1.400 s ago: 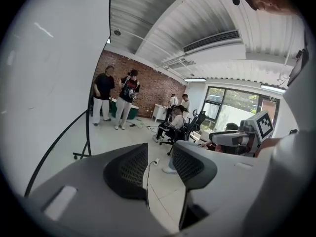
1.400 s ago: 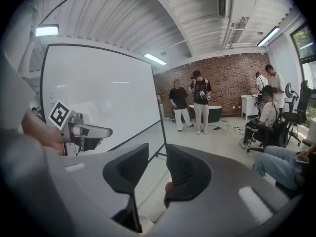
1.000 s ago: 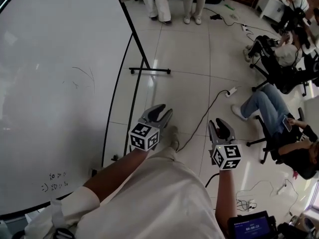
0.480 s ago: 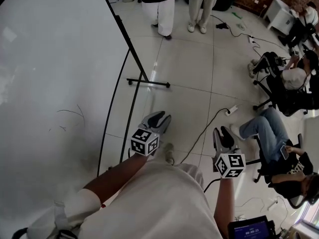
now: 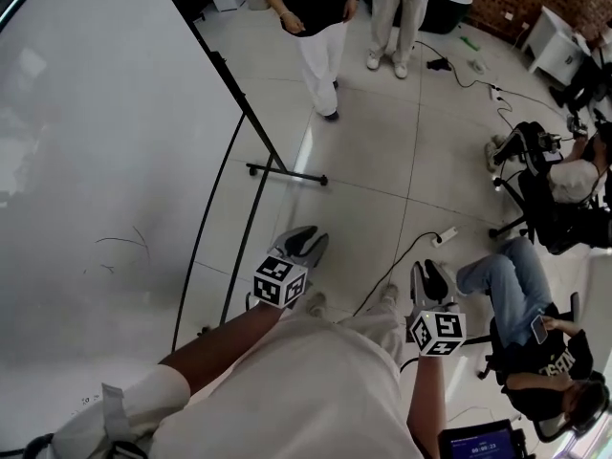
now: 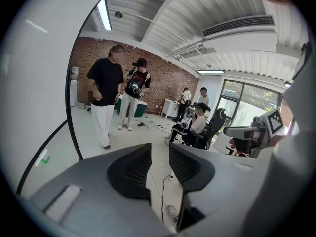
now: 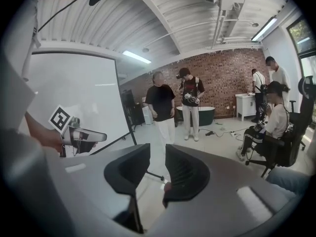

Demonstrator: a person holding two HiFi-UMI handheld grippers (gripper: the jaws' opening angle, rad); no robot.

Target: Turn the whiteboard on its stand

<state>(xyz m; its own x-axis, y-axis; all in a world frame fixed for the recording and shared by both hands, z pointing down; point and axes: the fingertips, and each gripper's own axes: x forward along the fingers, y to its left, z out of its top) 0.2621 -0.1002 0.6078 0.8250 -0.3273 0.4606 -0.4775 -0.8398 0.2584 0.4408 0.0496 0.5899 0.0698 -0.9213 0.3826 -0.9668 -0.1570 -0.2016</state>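
The big whiteboard (image 5: 96, 161) fills the left of the head view, faint pen marks on it, its black-framed right edge slanting down toward the stand's foot bar (image 5: 287, 173). My left gripper (image 5: 304, 242) hovers over the floor just right of the stand's curved leg (image 5: 206, 237), touching nothing. Its jaws stand apart with nothing between them (image 6: 159, 149). My right gripper (image 5: 430, 275) hangs further right, clear of the board. Its jaws are closing, a gap still shows and they are empty (image 7: 157, 152). The board (image 7: 84, 98) stands behind the left gripper (image 7: 96, 136).
A person in white trousers (image 5: 320, 36) stands near the stand's far side, another behind. Seated people on office chairs (image 5: 516, 285) line the right. A power strip (image 5: 443, 237) and its cable lie on the tiles ahead. A small screen (image 5: 478, 443) sits bottom right.
The board's right edge has swung left and away in the head view. Both grippers sit slightly lower, their jaws narrower. The standing person has stepped nearer.
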